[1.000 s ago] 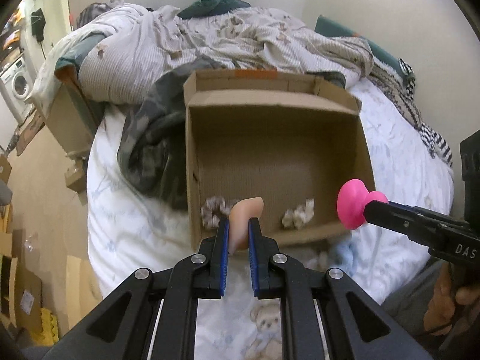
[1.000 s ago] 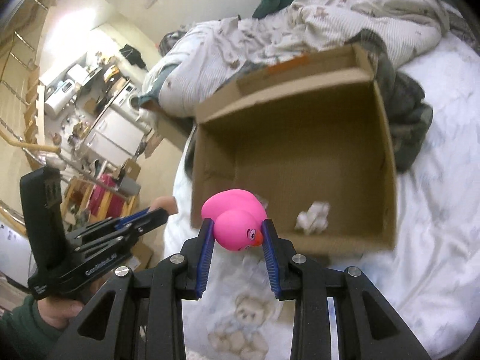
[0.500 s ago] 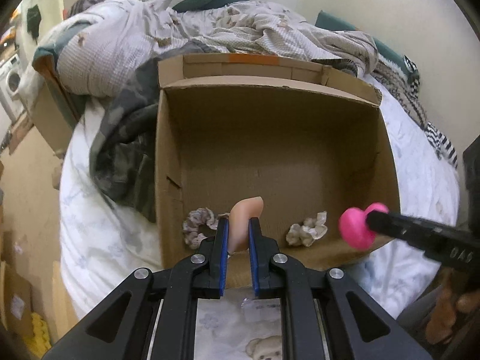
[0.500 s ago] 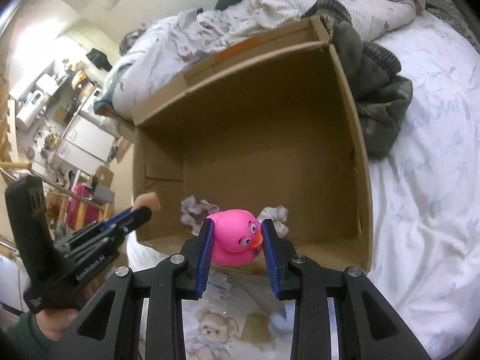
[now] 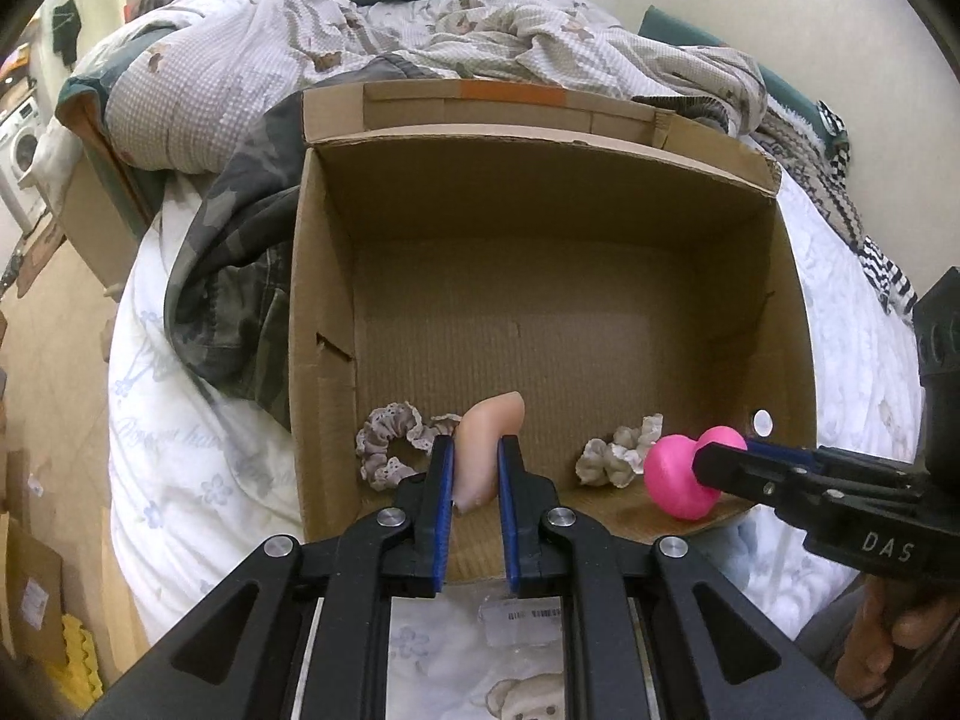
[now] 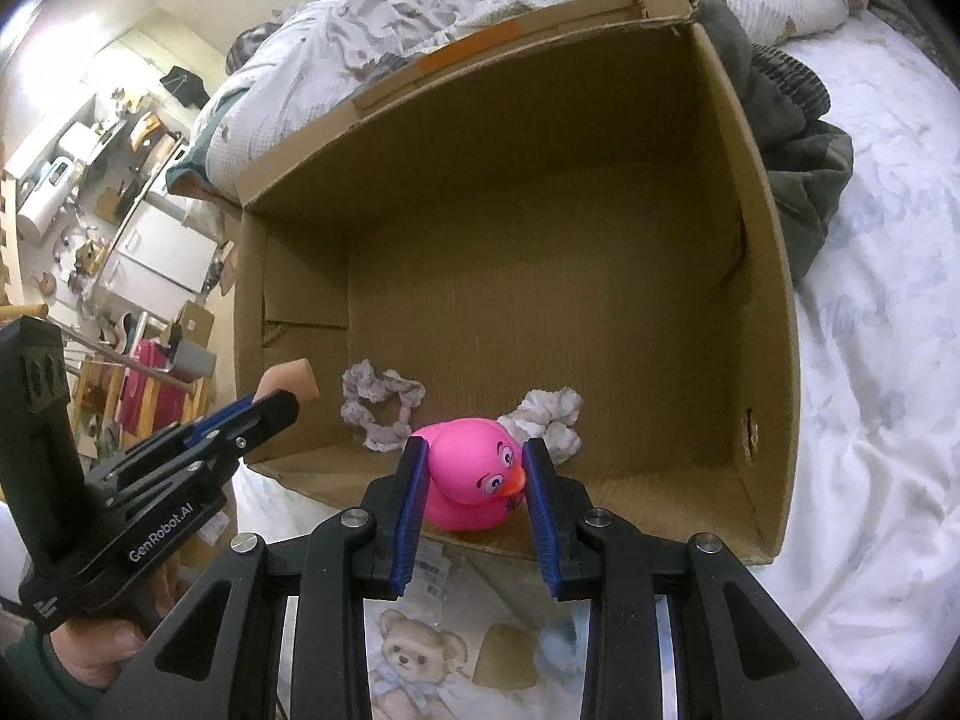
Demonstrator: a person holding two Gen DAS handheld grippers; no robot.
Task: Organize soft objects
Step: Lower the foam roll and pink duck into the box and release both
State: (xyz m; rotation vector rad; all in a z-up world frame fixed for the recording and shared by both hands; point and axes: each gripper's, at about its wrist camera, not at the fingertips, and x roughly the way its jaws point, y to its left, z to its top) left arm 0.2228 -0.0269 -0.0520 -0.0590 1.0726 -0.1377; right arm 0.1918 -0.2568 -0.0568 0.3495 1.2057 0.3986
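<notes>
Left wrist view: the left claw (image 5: 474,477) is pinched tight on a peach foam piece (image 5: 487,450), its pads squeezing the lower half so the rounded top curls free above them, over the near edge of the cardboard box (image 5: 798,324) that sits on the bed (image 5: 180,456). The foam looks very light and springy; it gives under the pads, so a hold low on its body seems secure, and it should drop harmlessly when let go. From the right wrist view, the right claw (image 6: 474,480) grips a pink rubber duck (image 6: 471,480) by its two sides, beak toward the right pad, just above the box's near wall. The duck is probably hollow, light and smooth, likely to squirt out if squeezed near its rounded top, so the flanks are the better place. On the box floor lie a grey scrunchie (image 6: 381,408) and a white scrunchie (image 6: 549,414), limp cloth rings that any pinch would lift.
</notes>
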